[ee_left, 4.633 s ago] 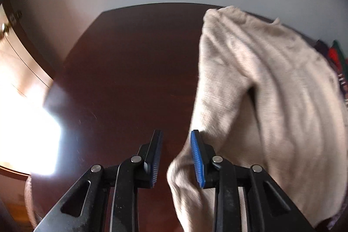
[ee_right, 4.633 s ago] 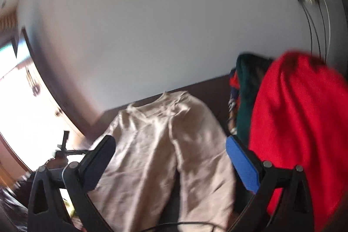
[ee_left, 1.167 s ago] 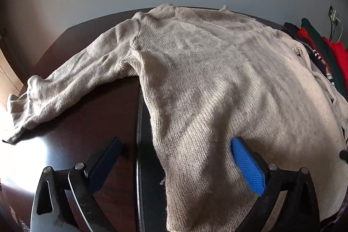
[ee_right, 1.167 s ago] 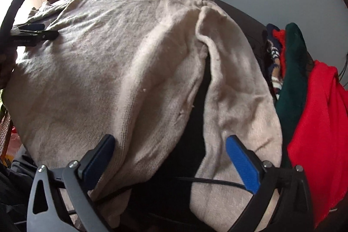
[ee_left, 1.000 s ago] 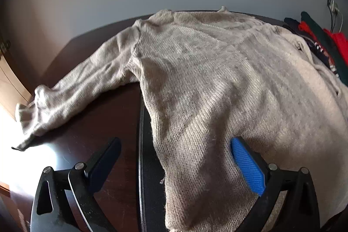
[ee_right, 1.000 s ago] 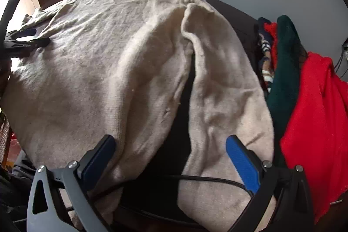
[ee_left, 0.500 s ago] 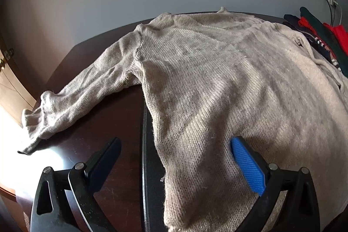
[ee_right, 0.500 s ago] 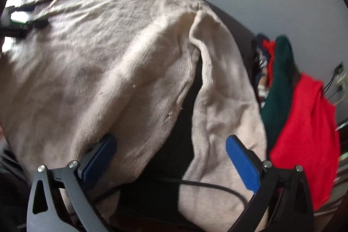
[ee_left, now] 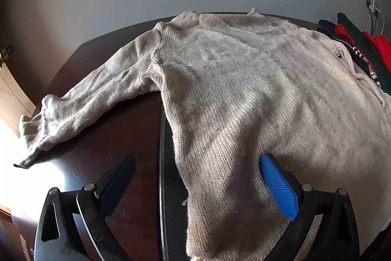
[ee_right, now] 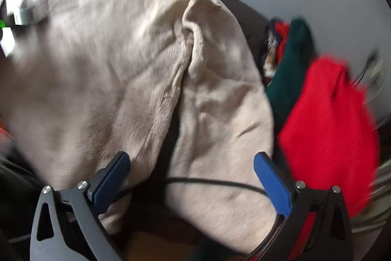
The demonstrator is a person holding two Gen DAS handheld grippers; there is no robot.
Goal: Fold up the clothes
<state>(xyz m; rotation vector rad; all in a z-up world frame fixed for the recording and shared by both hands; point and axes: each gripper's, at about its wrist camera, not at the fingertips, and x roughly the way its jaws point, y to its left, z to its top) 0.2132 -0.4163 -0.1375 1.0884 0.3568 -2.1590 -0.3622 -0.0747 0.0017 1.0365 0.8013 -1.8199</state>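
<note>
A beige knitted sweater (ee_left: 256,94) lies spread flat on a dark wooden table (ee_left: 117,129), collar toward the far wall. Its left sleeve (ee_left: 80,99) stretches out to the table's left edge. My left gripper (ee_left: 195,177) is open above the sweater's lower left hem, nothing between its fingers. In the right wrist view the sweater (ee_right: 102,60) fills the left, and its right sleeve (ee_right: 220,99) lies folded down beside the body. My right gripper (ee_right: 190,175) is open over that sleeve's lower part, holding nothing. This view is blurred.
A pile of other clothes sits at the table's right: a red garment (ee_right: 327,119), a dark green one (ee_right: 290,70) and a patterned one (ee_left: 359,58). A black cable (ee_right: 212,181) crosses near my right gripper. A wooden cabinet (ee_left: 9,94) stands at the left. A grey wall lies behind.
Both grippers stayed open. The left view drew back slightly, showing more of the left sleeve. The right gripper shifted quickly, so its view is now blurred and closer to the right sleeve.
</note>
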